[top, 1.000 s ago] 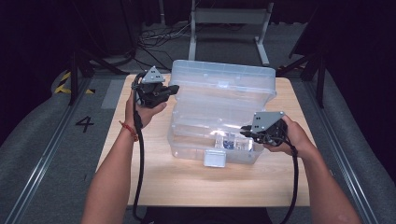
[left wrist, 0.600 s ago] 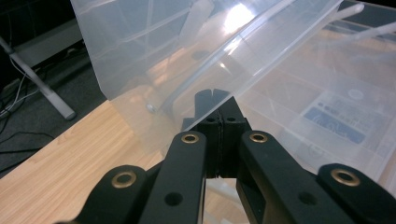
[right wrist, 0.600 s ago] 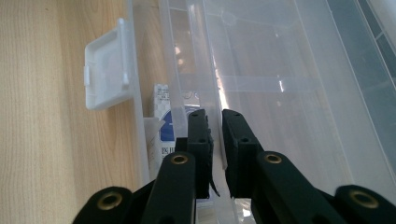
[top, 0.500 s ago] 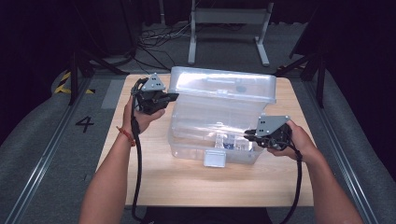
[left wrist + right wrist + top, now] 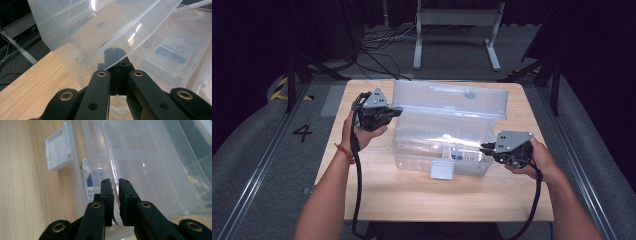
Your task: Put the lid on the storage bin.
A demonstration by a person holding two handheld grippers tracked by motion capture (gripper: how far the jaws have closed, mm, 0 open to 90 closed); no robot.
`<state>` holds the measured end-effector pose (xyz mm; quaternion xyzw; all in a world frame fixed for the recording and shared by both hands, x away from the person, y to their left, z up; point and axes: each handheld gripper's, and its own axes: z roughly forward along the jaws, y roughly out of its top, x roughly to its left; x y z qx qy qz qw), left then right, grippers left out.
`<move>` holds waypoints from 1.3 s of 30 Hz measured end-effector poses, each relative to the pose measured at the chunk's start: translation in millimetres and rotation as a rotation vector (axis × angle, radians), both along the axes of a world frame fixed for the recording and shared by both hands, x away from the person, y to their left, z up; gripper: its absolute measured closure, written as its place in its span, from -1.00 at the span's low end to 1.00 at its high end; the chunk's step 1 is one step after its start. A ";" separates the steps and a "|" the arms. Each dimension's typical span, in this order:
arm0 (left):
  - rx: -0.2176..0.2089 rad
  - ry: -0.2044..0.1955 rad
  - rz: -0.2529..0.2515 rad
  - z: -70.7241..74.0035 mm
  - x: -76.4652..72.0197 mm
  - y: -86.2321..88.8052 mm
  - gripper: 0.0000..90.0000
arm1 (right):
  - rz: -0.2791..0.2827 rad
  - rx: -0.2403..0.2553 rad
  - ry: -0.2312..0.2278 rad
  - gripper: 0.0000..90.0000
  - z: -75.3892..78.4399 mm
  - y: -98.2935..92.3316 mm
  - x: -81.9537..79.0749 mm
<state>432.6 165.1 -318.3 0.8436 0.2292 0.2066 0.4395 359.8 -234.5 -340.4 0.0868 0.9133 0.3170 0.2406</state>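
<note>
Lid (image 5: 452,97) swung further open than a second ago; left gripper (image 5: 393,109) clamps its edge, right gripper (image 5: 484,148) clamps clear storage box (image 5: 437,145) wall.

box (image 5: 439,145) mid-table (image 5: 377,190) | lid (image 5: 449,98) raised behind | packet (image 5: 90,185) inside, front | latch (image 5: 441,170) front

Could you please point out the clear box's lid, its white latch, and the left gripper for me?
lid (image 5: 447,97), high view, middle of the raised panel.
white latch (image 5: 58,147), right gripper view, its flat face.
left gripper (image 5: 396,108), high view, jaw tips at the lid's edge.
</note>
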 end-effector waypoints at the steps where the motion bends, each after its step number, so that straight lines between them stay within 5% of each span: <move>1: 0.000 0.001 -0.003 -0.8 -0.7 0.7 0.99 | -0.004 0.003 0.001 0.85 -0.1 -1.7 -0.7; 11: 0.002 0.004 -0.029 -7.2 -5.3 3.2 0.99 | -0.005 0.061 -0.001 0.85 2.8 -20.7 -10.0; 22: 0.014 0.016 -0.037 -12.9 -10.8 3.4 0.99 | 0.006 0.057 -0.014 0.82 3.3 -24.0 -20.0; 39: 0.044 0.020 -0.055 -22.5 -21.7 3.8 0.99 | -0.113 0.107 -0.012 0.65 -15.1 -62.7 -32.5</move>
